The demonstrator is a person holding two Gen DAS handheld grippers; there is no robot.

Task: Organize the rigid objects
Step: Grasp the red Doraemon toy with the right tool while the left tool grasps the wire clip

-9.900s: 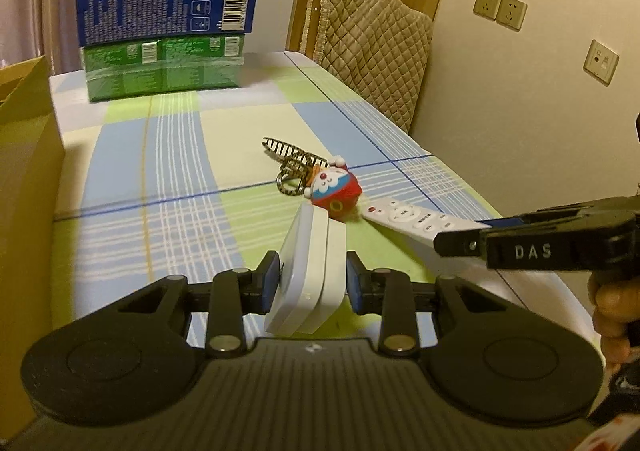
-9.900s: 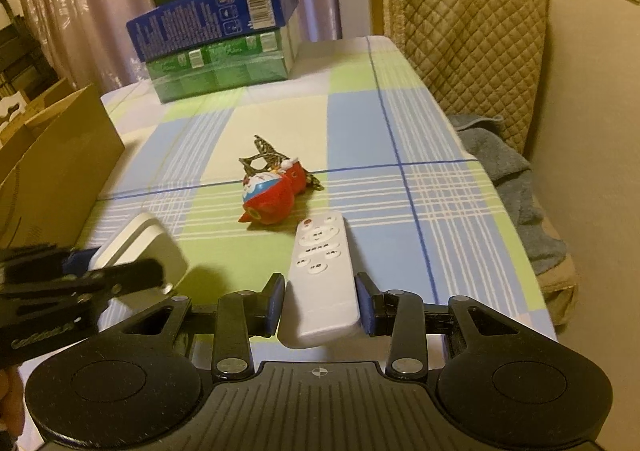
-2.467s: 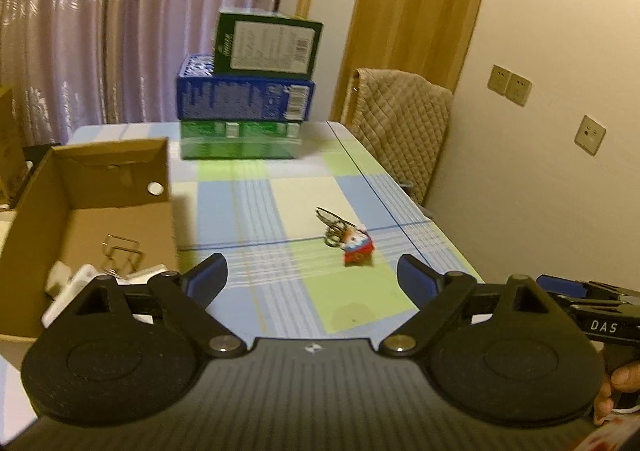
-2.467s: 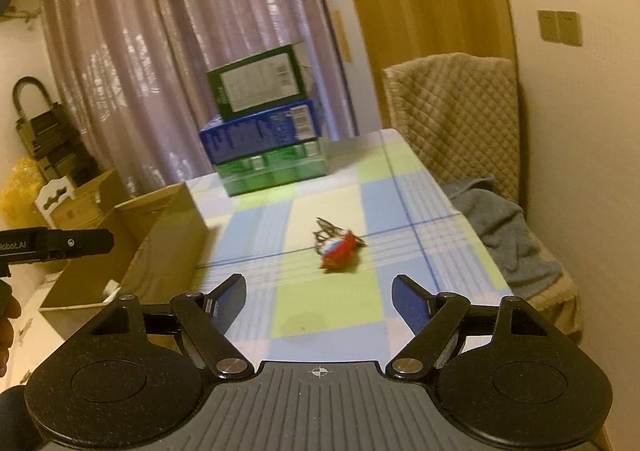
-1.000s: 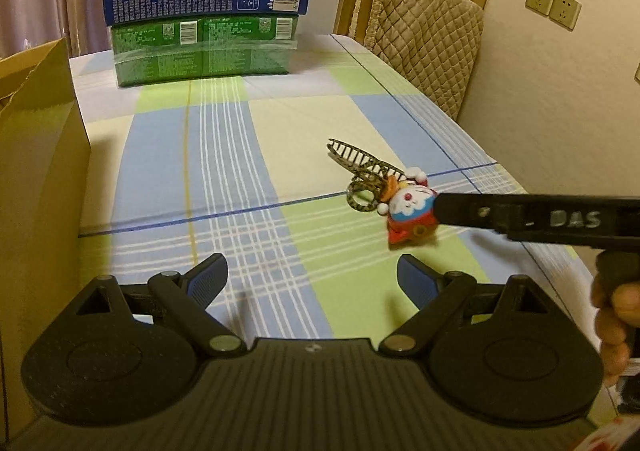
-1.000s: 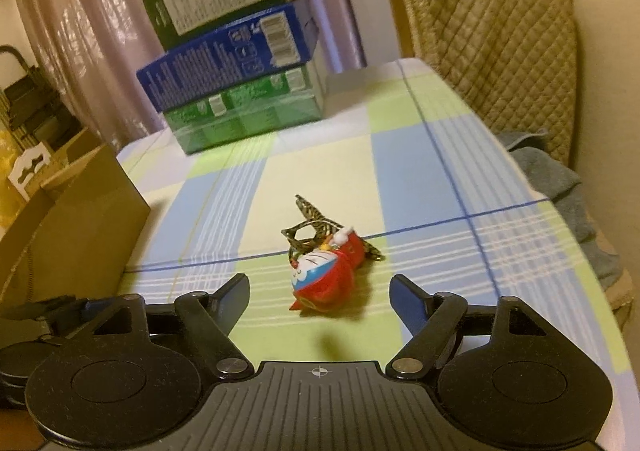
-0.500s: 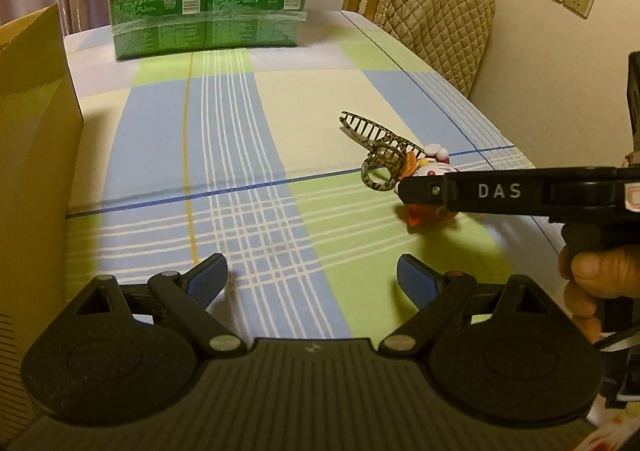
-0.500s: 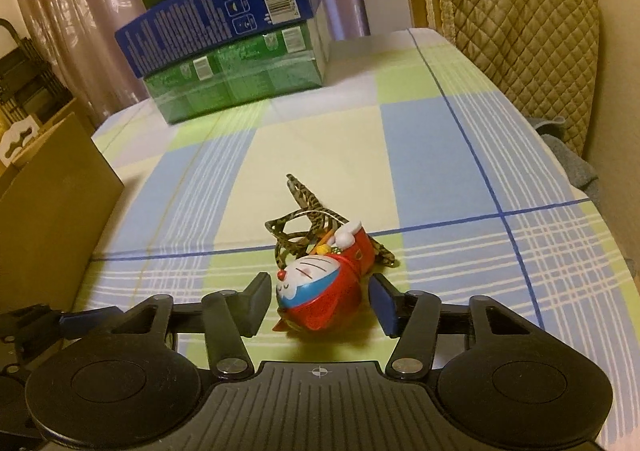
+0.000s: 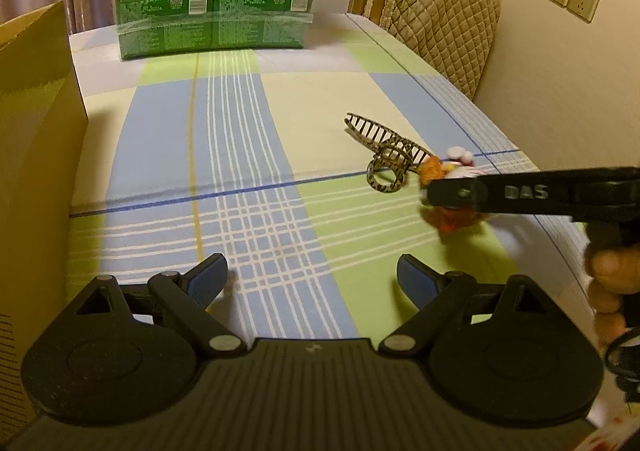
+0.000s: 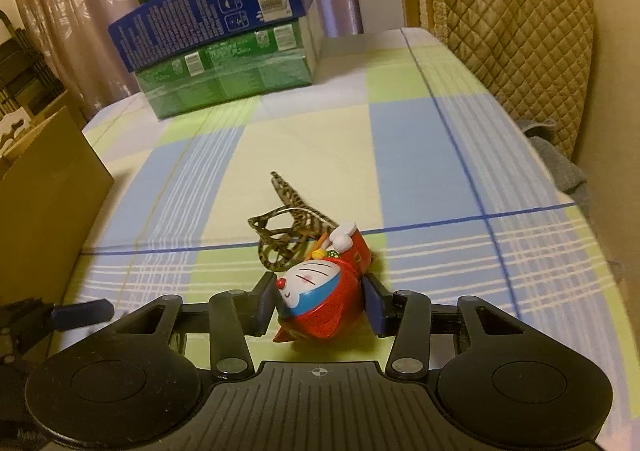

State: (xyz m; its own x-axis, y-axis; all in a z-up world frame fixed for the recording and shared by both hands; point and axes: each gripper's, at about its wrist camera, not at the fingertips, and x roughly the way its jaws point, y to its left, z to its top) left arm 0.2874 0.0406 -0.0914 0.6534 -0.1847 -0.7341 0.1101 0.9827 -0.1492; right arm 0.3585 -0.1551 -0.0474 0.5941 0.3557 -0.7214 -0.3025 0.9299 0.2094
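Nearest in the right wrist view, the right gripper (image 10: 318, 309) is seen with its blue pads brought in against both sides of a red toy figure (image 10: 320, 305) with a white and blue cat face; its jaws have just been closing, and the figure lies between them on the checked tablecloth (image 10: 420, 155), pinched at its flanks. In the left wrist view the same gripper (image 9: 434, 197) is seen from the side as a black bar reaching in from the right, with the person's fingers (image 9: 608, 275) curled under its handle; the toy (image 9: 452, 219) is partly hidden behind that bar. The left gripper (image 9: 312, 279) is held spread wide over bare cloth, with nothing between its pads, and stands well apart from the toy.

Just beyond the figure, and touching it at its far end, a striped hair claw clip (image 10: 288, 227) is laid on the cloth; at the left edge of the table a cardboard box (image 10: 44, 187) is stood; its contents cannot be seen. Farther back, a green carton (image 10: 228, 75) is set on the cloth with a blue carton (image 10: 212, 7) stacked on it and another green one on top; at the far right a chair draped with a quilted cover (image 10: 508, 15) is placed against the table.
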